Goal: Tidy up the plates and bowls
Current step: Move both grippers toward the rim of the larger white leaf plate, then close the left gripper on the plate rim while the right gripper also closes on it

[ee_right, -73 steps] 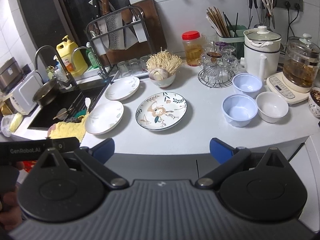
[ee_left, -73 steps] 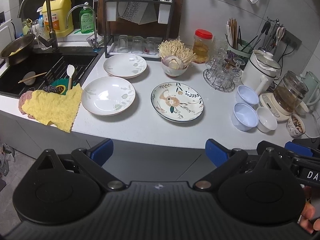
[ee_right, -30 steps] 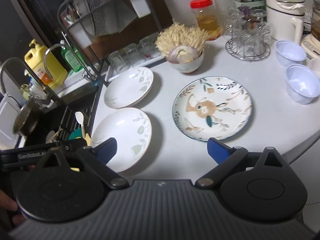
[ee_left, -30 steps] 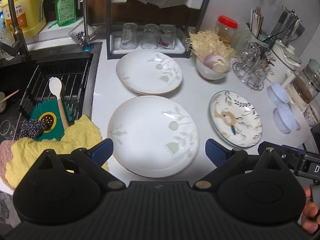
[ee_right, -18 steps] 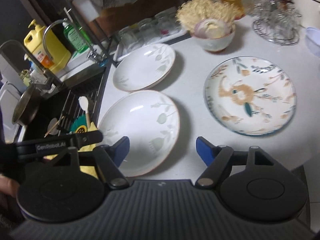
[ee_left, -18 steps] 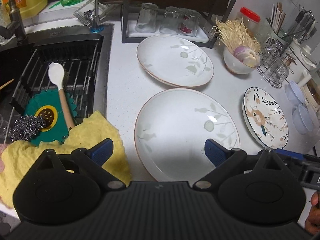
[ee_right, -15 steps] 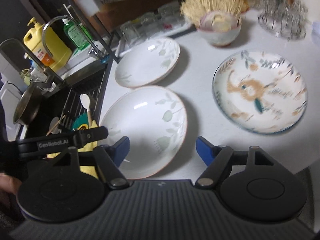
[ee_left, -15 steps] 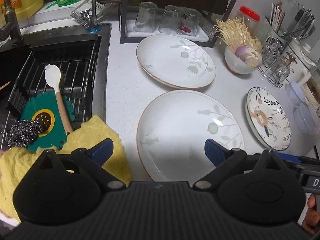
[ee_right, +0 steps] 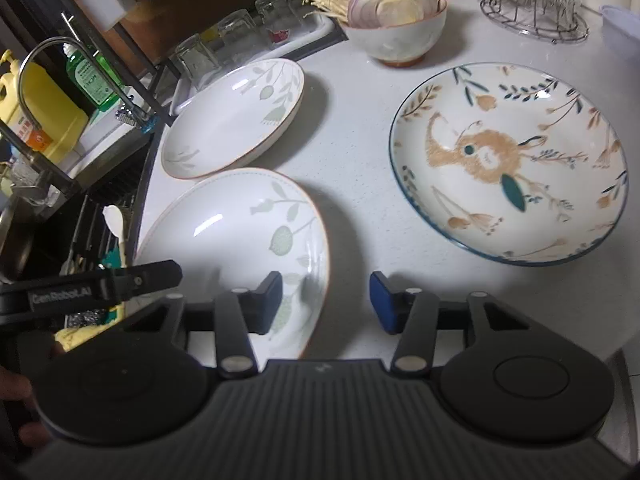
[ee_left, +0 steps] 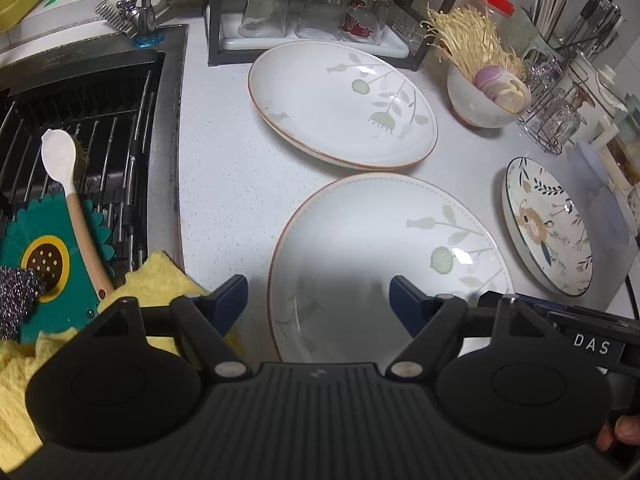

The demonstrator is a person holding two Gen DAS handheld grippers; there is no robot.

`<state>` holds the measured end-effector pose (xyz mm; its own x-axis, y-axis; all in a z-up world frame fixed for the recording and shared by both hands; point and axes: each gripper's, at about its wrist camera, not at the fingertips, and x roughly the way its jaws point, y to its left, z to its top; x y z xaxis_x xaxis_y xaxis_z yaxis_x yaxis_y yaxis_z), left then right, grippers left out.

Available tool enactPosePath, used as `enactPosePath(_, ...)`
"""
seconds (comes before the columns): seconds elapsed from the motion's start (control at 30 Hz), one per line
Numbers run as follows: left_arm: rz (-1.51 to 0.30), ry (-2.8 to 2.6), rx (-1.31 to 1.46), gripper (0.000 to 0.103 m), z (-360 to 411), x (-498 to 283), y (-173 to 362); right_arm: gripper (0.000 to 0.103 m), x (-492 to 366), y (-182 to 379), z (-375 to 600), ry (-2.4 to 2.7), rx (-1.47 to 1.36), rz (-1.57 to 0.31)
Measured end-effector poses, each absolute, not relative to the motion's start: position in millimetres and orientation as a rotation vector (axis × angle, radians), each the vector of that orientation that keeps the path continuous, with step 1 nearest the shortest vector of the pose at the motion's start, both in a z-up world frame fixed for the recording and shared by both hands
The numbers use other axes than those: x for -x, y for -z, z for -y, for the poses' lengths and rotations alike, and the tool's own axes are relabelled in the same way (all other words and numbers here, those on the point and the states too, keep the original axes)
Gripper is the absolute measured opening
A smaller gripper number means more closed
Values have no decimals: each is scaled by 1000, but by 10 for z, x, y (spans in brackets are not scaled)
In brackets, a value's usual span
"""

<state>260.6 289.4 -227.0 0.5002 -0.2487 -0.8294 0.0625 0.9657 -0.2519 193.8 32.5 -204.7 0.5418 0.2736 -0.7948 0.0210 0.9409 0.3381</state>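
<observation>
Two white plates with pale green leaf prints lie on the white counter: a near plate and a far plate. A patterned plate with an orange animal lies to the right, also in the left wrist view. My left gripper is open and straddles the near plate's left rim. My right gripper is open, narrower, and straddles the near plate's right rim. Both hold nothing. Pale blue bowls stand at the right edge.
A sink with rack, spoon and green mat is on the left, with a yellow cloth at its near corner. A bowl of enoki and onion, upturned glasses and a wire glass rack stand behind.
Both grippers have moved forward and down toward the near leaf plate, which now fills more of both views. Both jaws have narrowed, the right more, and each now straddles one rim.
</observation>
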Motion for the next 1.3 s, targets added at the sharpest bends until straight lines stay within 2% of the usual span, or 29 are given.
enactPosePath(0.07,-1036,190,188,74,-2901,-2632,2314,43,-1961,2071,-352,-158,-323,-989)
enactPosePath(0.2,-1056,196,223,58,-2954,-2659,2397,27,-2018,2138,-379,-155,-334,-1009)
enactPosePath(0.3,-1042,204,203,55,-2928,-2670,2406,23,-2037,2154,-410,-167,-343,-1006)
enactPosePath(0.33,-1045,210,209,51,-2921,-2685,2407,23,-2041,2157,-426,-172,-344,-1006)
enactPosePath(0.6,-1054,215,271,43,-3000,-2782,2422,24,-2055,2150,-440,-169,-358,-1009)
enactPosePath(0.87,-1066,251,251,43,-3007,-2825,2273,24,-2071,2032,-436,-165,-362,-1023)
enactPosePath(1.3,-1012,292,232,43,-2767,-2877,1579,24,-2049,1493,-147,-164,-395,-964)
